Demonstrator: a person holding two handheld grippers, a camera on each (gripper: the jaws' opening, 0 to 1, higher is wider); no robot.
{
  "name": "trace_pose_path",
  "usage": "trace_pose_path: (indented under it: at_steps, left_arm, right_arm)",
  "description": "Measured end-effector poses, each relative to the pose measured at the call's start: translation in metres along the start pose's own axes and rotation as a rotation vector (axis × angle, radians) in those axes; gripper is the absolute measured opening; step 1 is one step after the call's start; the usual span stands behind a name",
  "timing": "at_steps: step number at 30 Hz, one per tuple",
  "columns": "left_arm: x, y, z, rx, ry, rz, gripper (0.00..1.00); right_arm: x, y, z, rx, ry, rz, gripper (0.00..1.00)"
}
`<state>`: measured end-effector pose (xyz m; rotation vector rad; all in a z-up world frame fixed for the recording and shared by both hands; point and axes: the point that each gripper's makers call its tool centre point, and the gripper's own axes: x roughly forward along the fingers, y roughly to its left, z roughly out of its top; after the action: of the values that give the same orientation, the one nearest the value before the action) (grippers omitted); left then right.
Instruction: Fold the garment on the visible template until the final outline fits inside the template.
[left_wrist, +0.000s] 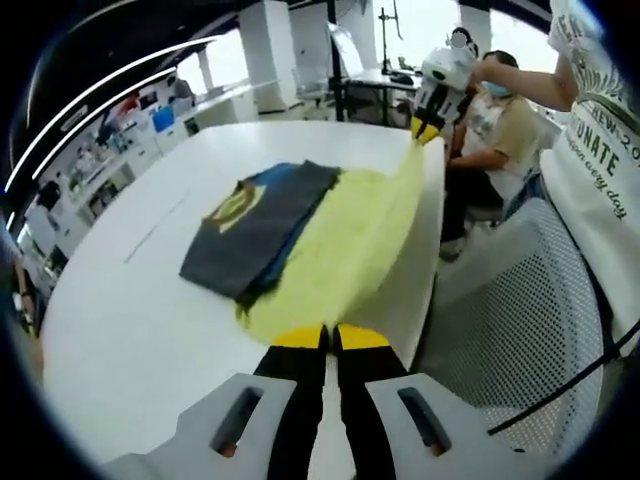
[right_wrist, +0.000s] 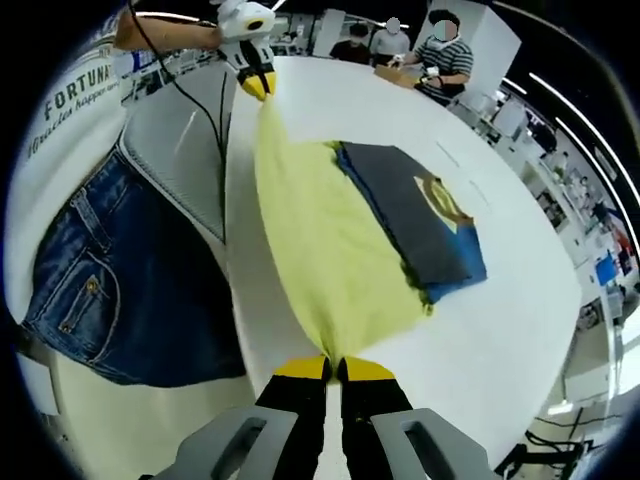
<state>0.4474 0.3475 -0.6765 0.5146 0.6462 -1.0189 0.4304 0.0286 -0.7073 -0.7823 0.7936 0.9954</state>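
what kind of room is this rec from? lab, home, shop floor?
Likely a lab or open-plan workspace, not a home: a long white table, people seated at desks behind it, and shelving with equipment along the wall. A yellow garment is stretched between the two grippers.

The garment (left_wrist: 345, 240) lies along one long edge of the table (left_wrist: 130, 330), and the folded template (left_wrist: 260, 230) lies partly on it, further from this edge.

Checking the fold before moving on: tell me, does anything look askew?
The yellow garment hangs stretched between both grippers past the table edge; the dark folded cloth lies skewed, blue layer peeking out.
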Motion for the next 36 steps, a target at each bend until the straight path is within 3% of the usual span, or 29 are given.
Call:
trace_pose_path:
  at_steps: [32, 34, 36]
  left_arm:
    - [0.011, 0.066, 0.035, 0.010, -0.071, 0.099, 0.01]
    - [0.009, 0.074, 0.034, 0.055, -0.032, 0.123, 0.01]
    - [0.009, 0.077, 0.039, 0.052, -0.052, 0.126, 0.01]
  right_arm:
    - [0.002, -0.079, 0.028, -0.054, -0.038, -0.140, 0.00]
    - [0.002, -0.084, 0.031, -0.056, -0.044, -0.147, 0.00]
    - [0.003, -0.090, 0.035, -0.061, -0.051, -0.157, 0.00]
